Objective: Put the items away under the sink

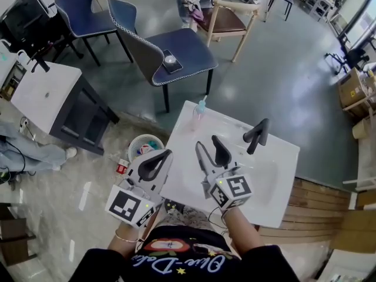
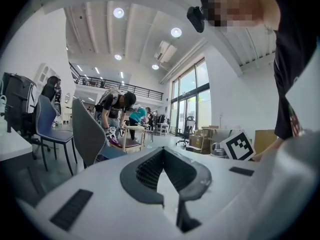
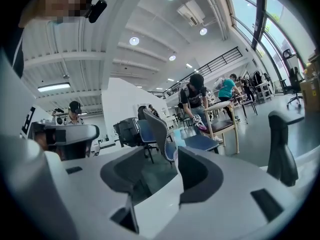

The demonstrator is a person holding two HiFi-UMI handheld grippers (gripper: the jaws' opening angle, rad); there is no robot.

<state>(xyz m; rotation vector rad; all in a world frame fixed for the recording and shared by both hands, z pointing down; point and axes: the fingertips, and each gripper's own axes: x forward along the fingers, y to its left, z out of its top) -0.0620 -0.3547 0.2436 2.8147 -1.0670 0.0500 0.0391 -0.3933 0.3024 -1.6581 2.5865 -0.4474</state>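
pump bottle stands at far left corner of sink counter; light, smooth plastic, likely slippery, best taken round mid body; right gripper fingers apart, empty; left gripper fingers together, empty

A white table carries the things, with a shallow basin sunk into its top. A black faucet rises from the far edge, toward the far right corner. A small clear bottle with a pale blue pump top stands upright on the far left corner, well apart from the faucet. The table stands on a pale mottled floor. On the floor, just beside the table's left edge, sits a round white bucket with coloured things inside. A small red and white can stands near the bucket.
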